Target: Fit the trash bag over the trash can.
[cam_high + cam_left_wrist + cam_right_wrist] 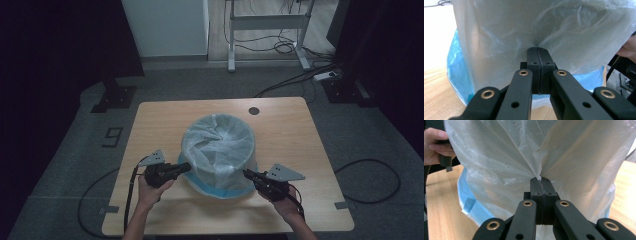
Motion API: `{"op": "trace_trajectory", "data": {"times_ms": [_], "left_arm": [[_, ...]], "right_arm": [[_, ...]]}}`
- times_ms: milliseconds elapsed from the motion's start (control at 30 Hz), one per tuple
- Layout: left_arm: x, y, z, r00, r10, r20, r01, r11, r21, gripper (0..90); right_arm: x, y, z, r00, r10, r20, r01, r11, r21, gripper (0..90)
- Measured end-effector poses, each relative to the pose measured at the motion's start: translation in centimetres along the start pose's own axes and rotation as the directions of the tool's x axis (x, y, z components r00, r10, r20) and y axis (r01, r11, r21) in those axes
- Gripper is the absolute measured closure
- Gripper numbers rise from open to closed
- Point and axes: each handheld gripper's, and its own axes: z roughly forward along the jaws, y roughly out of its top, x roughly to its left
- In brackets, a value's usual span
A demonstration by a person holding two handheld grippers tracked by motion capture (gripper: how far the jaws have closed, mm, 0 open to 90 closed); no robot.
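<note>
Pinching thin white plastic liner (220, 145) on both sides: bag is draped over a blue bin (215, 189) sitting mid-table, slightly toward person's edge, liner mouth open at top, skirt hanging down almost to bin's base w/ blue showing below. Left gripper (189, 166) jaws clenched on a fold of liner at bin's left flank; left gripper view shows pads (534, 58) pressed together w/ film gathered into creases at the tip. Right gripper (246, 173) same on right flank, jaws clamped on film, wrinkles radiating from the pinch pt. Both hands low, near table (160, 120) surface, roughly opposite each other across bin.

Step looks like pulling liner down/snug (or lifting it off, can't tell which). To do well: keep both pinches tight, move both sides evenly so bag doesn't skew; pull slow, film is thin & tears easy at pinch pts; avoid dragging the light bin along — may tip or slide. Re-grip lower if film slips.
</note>
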Motion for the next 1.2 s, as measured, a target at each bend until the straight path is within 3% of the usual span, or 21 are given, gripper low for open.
{"op": "trace_trajectory", "data": {"times_ms": [300,500,567,600,700,800,933,1200], "left_arm": [[-0.1,-0.4,1.3,0.9999,0.005,-0.012,-0.004,0.9956,0.094,87.4],[-0.2,-0.6,1.8,0.9997,0.013,-0.02,-0.01,0.9908,0.135,84.9],[-0.3,-0.5,1.6,0.9996,0.016,-0.025,-0.012,0.9921,0.125,82.7],[-0.3,-0.5,1.4,0.9992,0.019,-0.035,-0.015,0.9936,0.112,79.8],[-0.4,-0.2,0.2,0.9967,0.046,-0.066,-0.042,0.9975,0.056,59.6],[-0.4,0.1,-1.3,0.9954,0.059,-0.076,-0.059,0.9983,0.002,46.4],[-0.2,0.9,-2.7,0.9951,0.085,-0.051,-0.087,0.9955,-0.037,38.6],[-0.2,3.7,-3.9,0.9858,0.168,0.008,-0.166,0.9812,-0.098,37.5]], "right_arm": [[-0.5,-1.7,0.9,0.9994,0.025,0.024,-0.027,0.997,0.068,89.1],[-0.6,-2.0,1.1,0.9987,0.041,0.029,-0.043,0.996,0.077,89.0],[-0.6,-2.1,1.0,0.9988,0.037,0.033,-0.039,0.997,0.072,84.8],[-0.5,-2.0,0.9,0.9986,0.035,0.039,-0.038,0.997,0.065,75.7],[-0.4,-1.7,0.2,0.9979,0.045,0.046,-0.046,0.999,0.02,54.2],[-0.4,-1.4,-0.8,0.9982,0.044,0.04,-0.043,0.999,-0.022,40.7],[-1.0,-1.6,-2.1,0.9964,0.066,0.054,-0.063,0.997,-0.051,33.4],[-2.9,-2.4,-4.4,0.994,0.105,0.03,-0.102,0.991,-0.085,32.8]]}}
